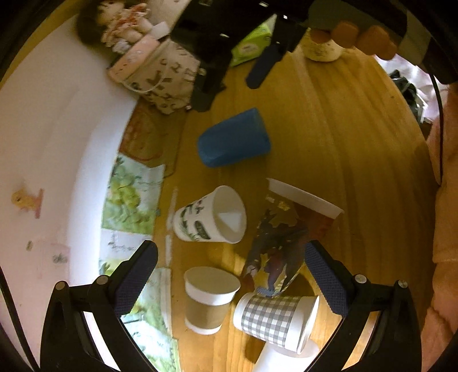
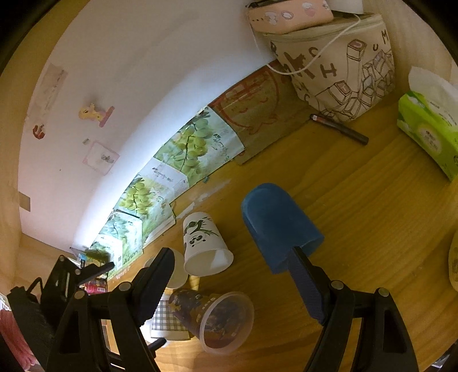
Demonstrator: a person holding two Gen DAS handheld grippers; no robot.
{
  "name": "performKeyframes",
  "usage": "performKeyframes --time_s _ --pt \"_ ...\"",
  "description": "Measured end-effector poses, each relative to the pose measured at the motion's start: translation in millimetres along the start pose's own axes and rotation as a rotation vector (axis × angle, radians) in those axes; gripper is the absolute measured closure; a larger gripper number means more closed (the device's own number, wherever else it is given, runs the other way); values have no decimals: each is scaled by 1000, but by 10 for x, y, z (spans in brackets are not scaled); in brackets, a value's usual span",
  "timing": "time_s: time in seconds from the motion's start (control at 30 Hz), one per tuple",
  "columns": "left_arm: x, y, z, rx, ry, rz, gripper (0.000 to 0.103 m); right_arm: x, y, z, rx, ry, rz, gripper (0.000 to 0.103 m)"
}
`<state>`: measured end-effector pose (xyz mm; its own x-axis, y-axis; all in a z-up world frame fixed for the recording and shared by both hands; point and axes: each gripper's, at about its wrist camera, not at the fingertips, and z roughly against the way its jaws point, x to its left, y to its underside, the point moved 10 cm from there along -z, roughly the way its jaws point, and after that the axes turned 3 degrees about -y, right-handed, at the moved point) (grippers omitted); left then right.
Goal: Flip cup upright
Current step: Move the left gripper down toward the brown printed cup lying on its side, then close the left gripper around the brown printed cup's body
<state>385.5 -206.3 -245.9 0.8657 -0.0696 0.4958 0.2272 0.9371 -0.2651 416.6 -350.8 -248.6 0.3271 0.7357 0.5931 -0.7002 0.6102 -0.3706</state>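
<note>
Several cups lie on the wooden table (image 1: 357, 137). A blue cup (image 1: 234, 141) (image 2: 279, 226) lies on its side. A white panda-print cup (image 1: 211, 216) (image 2: 204, 243) lies on its side. A dark patterned clear cup (image 1: 286, 243) (image 2: 214, 317) and a grey checked cup (image 1: 274, 322) also lie tipped. A brown-sleeved cup (image 1: 209, 297) stands upright. My left gripper (image 1: 232, 283) is open above the nearer cups. My right gripper (image 2: 232, 280) is open, its right finger (image 2: 306, 286) at the blue cup's rim.
A printed fabric bag (image 2: 340, 65) with a pink case on top, a green tissue pack (image 2: 429, 128), a black pen (image 2: 340, 128) and a doll (image 1: 120, 25) sit at the back. Grape-picture papers (image 2: 171, 160) line the white wall (image 1: 51, 120).
</note>
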Motion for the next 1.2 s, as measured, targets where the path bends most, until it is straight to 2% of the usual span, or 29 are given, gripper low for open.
performKeyframes --time_s 0.2,0.9,1.03,1.2 --pt "-85 -19 -145 -9 54 -48 1 -74 -20 -14 3 19 -30 21" --pt "-241 -17 -490 -27 210 -80 2 -137 -29 -121 27 56 -44 21" --pt "-286 -8 -545 -15 246 -80 12 -128 -17 -145 39 61 -37 21" --pt "-342 -12 -604 -7 278 -84 16 -119 -13 -168 45 66 -34 21"
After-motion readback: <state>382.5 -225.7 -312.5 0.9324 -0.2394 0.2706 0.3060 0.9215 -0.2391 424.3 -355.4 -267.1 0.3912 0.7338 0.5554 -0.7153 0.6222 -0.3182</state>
